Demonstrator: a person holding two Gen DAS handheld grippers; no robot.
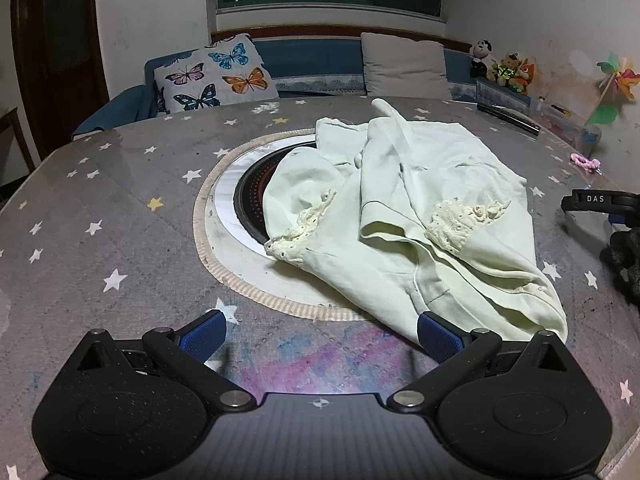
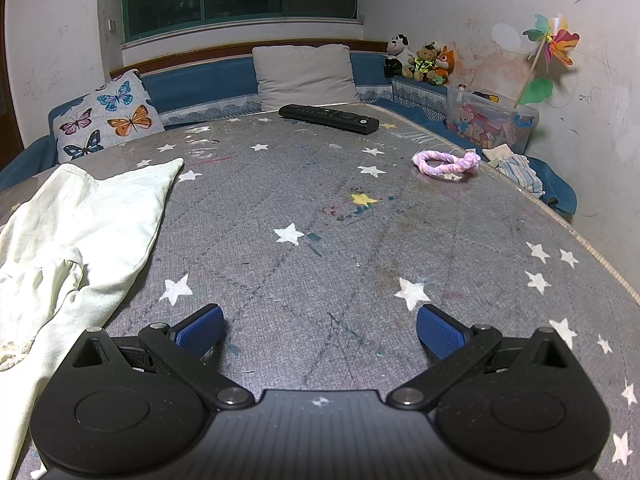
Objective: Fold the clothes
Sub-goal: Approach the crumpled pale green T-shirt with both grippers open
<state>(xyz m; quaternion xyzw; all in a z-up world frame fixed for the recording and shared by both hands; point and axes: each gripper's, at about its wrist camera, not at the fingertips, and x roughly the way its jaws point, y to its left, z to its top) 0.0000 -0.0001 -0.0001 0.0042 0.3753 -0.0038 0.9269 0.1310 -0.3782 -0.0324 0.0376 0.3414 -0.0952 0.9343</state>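
A pale green garment with cream lace trim (image 1: 404,208) lies crumpled on the grey star-patterned table (image 1: 120,208), partly over a round inset burner (image 1: 252,196). My left gripper (image 1: 320,336) is open and empty, low over the table; its right fingertip (image 1: 438,336) is at the garment's near hem. My right gripper (image 2: 318,332) is open and empty over bare table, with the same garment (image 2: 80,232) to its left, apart from it. The other gripper shows at the right edge of the left wrist view (image 1: 600,204).
A black remote (image 2: 328,118) and a pink braided ring (image 2: 446,164) lie at the far side of the table. A blue sofa with a butterfly cushion (image 2: 106,120) and a grey cushion (image 2: 306,76) runs behind. A clear toy box (image 2: 492,120) stands at right.
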